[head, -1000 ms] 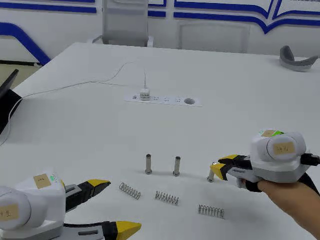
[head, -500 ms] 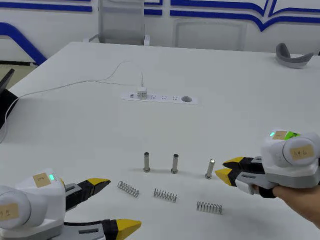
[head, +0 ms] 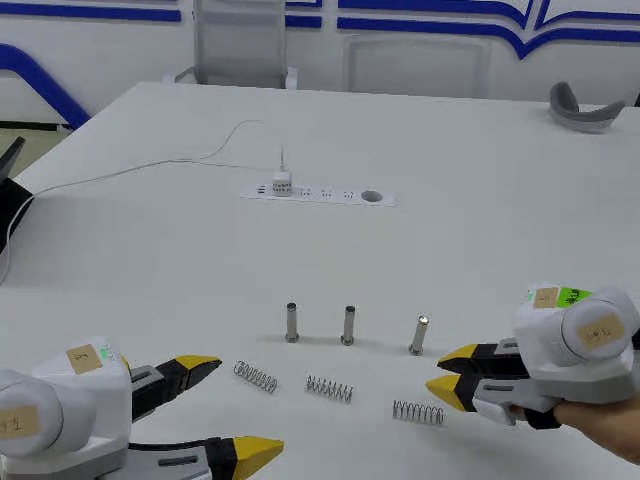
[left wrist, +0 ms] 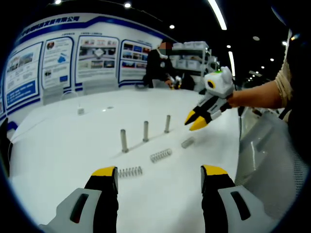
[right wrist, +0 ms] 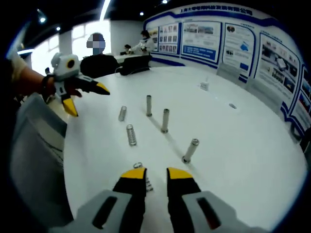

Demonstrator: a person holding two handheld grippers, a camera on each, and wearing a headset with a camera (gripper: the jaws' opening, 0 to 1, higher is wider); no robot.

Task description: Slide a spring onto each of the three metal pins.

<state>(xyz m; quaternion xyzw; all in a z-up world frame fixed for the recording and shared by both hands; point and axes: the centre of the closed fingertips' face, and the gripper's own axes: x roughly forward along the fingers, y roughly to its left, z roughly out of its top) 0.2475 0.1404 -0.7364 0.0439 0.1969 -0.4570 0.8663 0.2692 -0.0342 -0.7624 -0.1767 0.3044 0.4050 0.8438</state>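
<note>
Head view: white table (head: 150, 260), three pins (head: 348, 325), power strip (head: 318, 195), blue-striped wall (head: 120, 45) behind.

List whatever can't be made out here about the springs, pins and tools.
- Right gripper view: the nearest spring is mostly hidden behind the jaws of the right tool.
- Head view: the left tool has its body cut off by the bottom edge.
- All views: the pins are too small to show how their bases are fixed.

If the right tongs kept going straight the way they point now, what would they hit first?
Probably the nearest spring, lying just ahead of the open right tongs, by one tip; depth is unclear.
</note>
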